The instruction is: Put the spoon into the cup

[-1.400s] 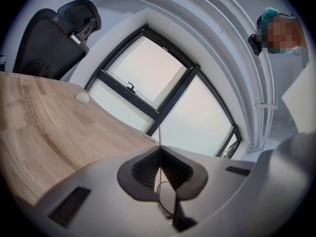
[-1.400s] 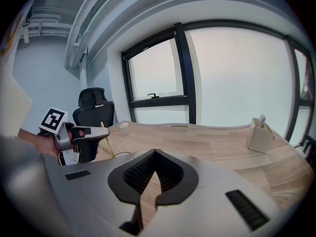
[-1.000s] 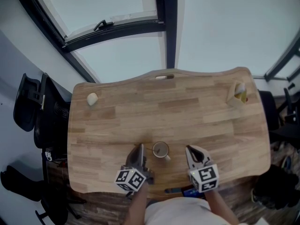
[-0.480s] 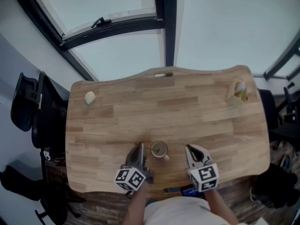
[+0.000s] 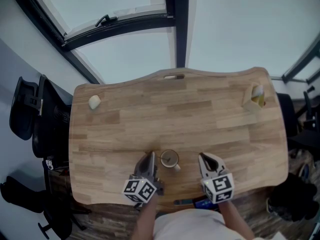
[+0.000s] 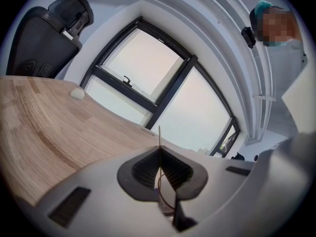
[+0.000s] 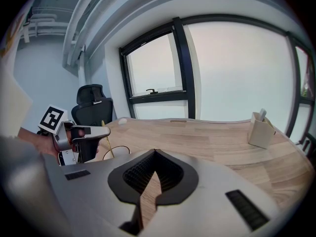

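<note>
Over the wooden table [image 5: 200, 119] beneath big windows [image 5: 240, 29], left gripper [image 5: 149, 157] pinches the spoon [image 6: 159, 136], right gripper [image 5: 206, 158] gapes.

Flat, pale daylight came through the windows [image 5: 235, 24] across the top of the head view, which burned out to near white. The table [image 5: 200, 114] was evenly lit, with only faint, soft shadows, and the lower corners fell dim. Both gripper views bowed strongly, straight lines curving toward dark rounded corners. In the left gripper view the left gripper [image 6: 159, 154] loomed close and slightly soft along the bottom.
</note>
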Tool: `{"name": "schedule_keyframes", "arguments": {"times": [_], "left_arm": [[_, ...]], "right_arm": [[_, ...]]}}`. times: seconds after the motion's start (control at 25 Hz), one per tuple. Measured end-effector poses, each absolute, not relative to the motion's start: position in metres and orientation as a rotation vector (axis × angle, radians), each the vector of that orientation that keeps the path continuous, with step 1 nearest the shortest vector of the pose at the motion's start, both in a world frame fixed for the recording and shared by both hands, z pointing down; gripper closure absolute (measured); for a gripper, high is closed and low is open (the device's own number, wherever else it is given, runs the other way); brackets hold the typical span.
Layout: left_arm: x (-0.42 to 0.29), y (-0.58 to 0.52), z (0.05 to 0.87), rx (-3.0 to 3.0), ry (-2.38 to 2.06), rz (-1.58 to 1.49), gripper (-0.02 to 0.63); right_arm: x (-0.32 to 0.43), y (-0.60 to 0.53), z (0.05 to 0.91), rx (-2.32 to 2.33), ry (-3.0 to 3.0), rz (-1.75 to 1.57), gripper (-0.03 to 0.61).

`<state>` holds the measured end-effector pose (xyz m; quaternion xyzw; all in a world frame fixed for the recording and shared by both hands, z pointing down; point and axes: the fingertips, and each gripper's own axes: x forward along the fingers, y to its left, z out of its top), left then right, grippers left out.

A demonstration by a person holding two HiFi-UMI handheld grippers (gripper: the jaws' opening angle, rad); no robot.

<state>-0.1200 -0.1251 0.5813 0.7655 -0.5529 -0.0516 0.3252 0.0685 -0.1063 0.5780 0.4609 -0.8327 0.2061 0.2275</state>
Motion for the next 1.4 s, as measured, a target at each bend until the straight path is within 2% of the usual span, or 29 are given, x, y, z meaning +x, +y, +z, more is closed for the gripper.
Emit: {"name": "schedule_keyframes", "arguments": {"times": [1.4], "left_arm": [[-0.112,-0.122,0.599,1.998,-1.432,-0.084,0.612]], "right_arm": [[0.076,-0.117,0.572,1.329,-2.334,0.556,0.581]]}}
